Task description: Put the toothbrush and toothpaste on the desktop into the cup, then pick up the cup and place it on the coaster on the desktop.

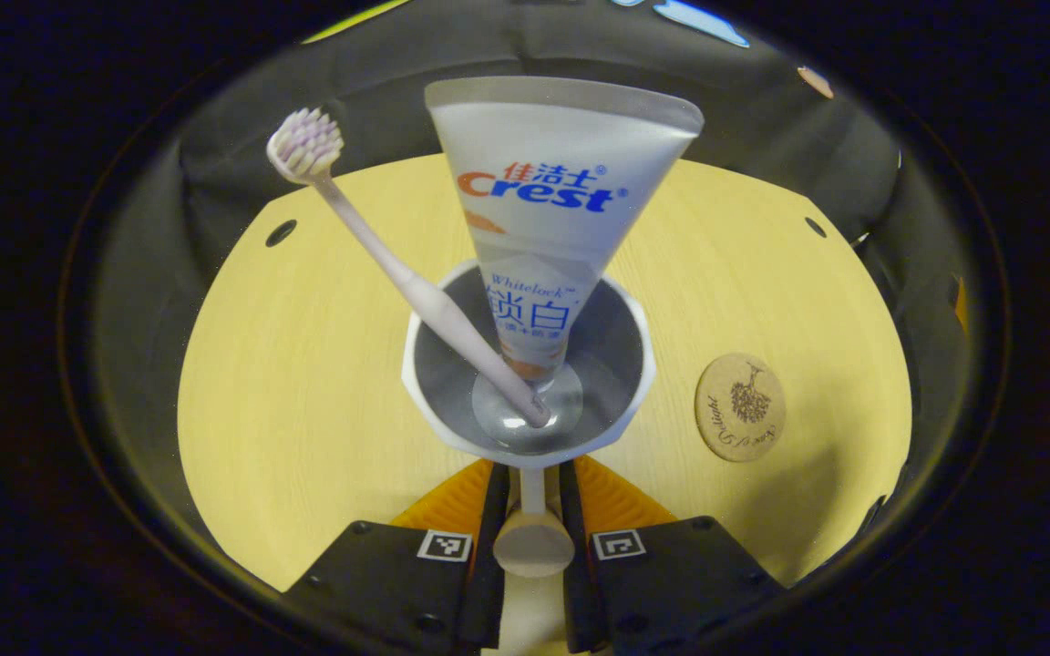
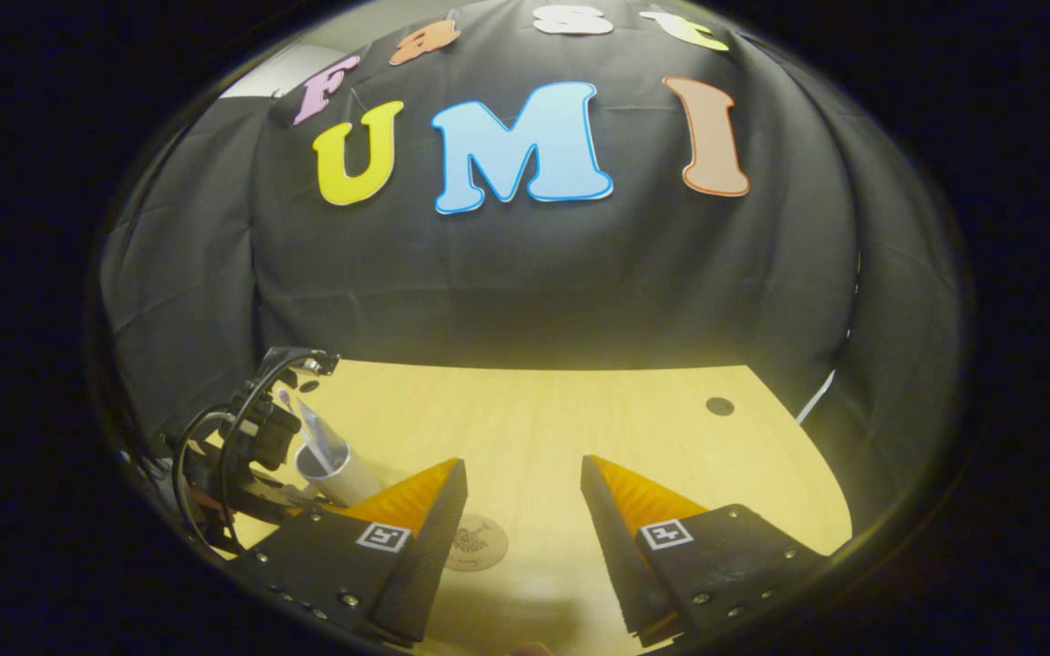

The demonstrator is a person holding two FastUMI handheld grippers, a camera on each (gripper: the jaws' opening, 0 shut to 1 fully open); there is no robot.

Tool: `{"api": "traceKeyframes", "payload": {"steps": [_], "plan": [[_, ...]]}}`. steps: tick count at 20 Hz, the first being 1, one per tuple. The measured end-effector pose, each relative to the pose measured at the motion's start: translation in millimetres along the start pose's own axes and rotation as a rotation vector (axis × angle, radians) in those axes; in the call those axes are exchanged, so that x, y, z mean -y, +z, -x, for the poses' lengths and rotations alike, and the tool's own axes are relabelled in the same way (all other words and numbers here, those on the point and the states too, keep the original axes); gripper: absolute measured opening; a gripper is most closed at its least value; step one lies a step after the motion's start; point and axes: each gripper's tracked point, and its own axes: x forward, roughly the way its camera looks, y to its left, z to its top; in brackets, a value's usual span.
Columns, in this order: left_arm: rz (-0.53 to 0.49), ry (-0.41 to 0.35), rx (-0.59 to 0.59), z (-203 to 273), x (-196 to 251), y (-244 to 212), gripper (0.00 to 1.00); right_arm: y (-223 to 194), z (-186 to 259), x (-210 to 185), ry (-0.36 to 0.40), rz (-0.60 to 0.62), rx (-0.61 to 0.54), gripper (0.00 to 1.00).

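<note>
A white cup (image 1: 634, 364) with a grey inside holds a pale toothbrush (image 1: 370, 246), bristles up and leaning left, and a white toothpaste tube (image 1: 552, 191) standing cap down. My left gripper (image 1: 532, 474) is shut on the cup's handle (image 1: 532, 539), below the rim. A round wooden coaster (image 1: 739, 407) lies on the desktop just right of the cup. In the right gripper view the cup (image 2: 334, 469) leans at the far left, held by the left gripper (image 2: 252, 437). My right gripper (image 2: 523, 483) is open above the desktop, and the coaster (image 2: 475, 542) lies by its left finger.
The light wooden desktop (image 1: 306, 364) has small dark holes near its far corners (image 1: 281, 232) (image 1: 815, 226). Black cloth walls close the booth at the back and sides. Bare desktop (image 2: 580, 410) stretches ahead of the right gripper, with another hole (image 2: 719, 406).
</note>
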Motion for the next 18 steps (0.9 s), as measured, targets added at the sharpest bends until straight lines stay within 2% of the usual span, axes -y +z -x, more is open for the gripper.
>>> {"api": "traceKeyframes", "payload": {"steps": [1,2,3,5,6,7,8,9,10,11,12,13,14,15,16,18], "plan": [[-0.010,0.003,0.011,-1.4,3.1,1.4,0.34,-0.1,0.7,1.5,-0.001,-0.003,-0.002,0.76],[-0.014,-0.001,0.021,-2.0,8.6,0.6,0.39,-1.6,0.3,4.5,-0.005,-0.006,-0.002,0.76],[-0.009,-0.012,0.033,-1.2,15.4,2.8,0.34,-2.4,1.7,5.7,-0.007,-0.008,-0.003,0.76],[-0.015,-0.023,0.057,1.8,26.9,8.5,0.34,-3.3,3.2,7.3,-0.010,-0.011,-0.007,0.76],[-0.030,-0.024,0.065,3.9,32.2,11.2,0.39,-3.1,3.6,7.6,-0.011,-0.011,-0.006,0.76],[-0.038,-0.038,0.073,6.0,40.6,14.2,0.39,-1.9,4.8,9.6,-0.015,-0.011,-0.002,0.76],[-0.044,-0.057,0.073,8.0,51.6,14.9,0.34,-0.7,4.3,11.8,-0.018,-0.010,0.000,0.76],[-0.048,-0.078,0.070,10.3,63.7,16.0,0.39,-0.5,5.5,12.5,-0.019,-0.012,0.002,0.76],[-0.051,-0.099,0.069,12.8,77.0,15.3,0.27,-0.5,7.1,13.9,-0.021,-0.014,0.003,0.76],[-0.058,-0.116,0.066,13.7,89.4,14.3,0.33,0.1,8.3,16.3,-0.022,-0.016,0.005,0.76],[-0.064,-0.131,0.062,14.2,100.7,13.5,0.34,0.0,9.0,18.9,-0.025,-0.018,0.007,0.76],[-0.068,-0.146,0.056,15.1,112.5,12.0,0.34,0.8,10.0,20.7,-0.028,-0.020,0.008,0.76],[-0.072,-0.161,0.047,16.2,123.8,9.3,0.27,-0.3,11.1,24.3,-0.032,-0.023,0.009,0.76],[-0.076,-0.174,0.039,16.5,133.7,7.4,0.40,0.0,12.6,27.3,-0.037,-0.025,0.008,0.76],[-0.080,-0.184,0.033,15.8,142.2,5.2,0.34,-1.2,13.8,30.9,-0.042,-0.028,0.008,0.76],[-0.089,-0.197,0.017,13.5,156.3,1.7,0.34,-2.9,16.8,37.8,-0.051,-0.037,0.007,0.76]]}}
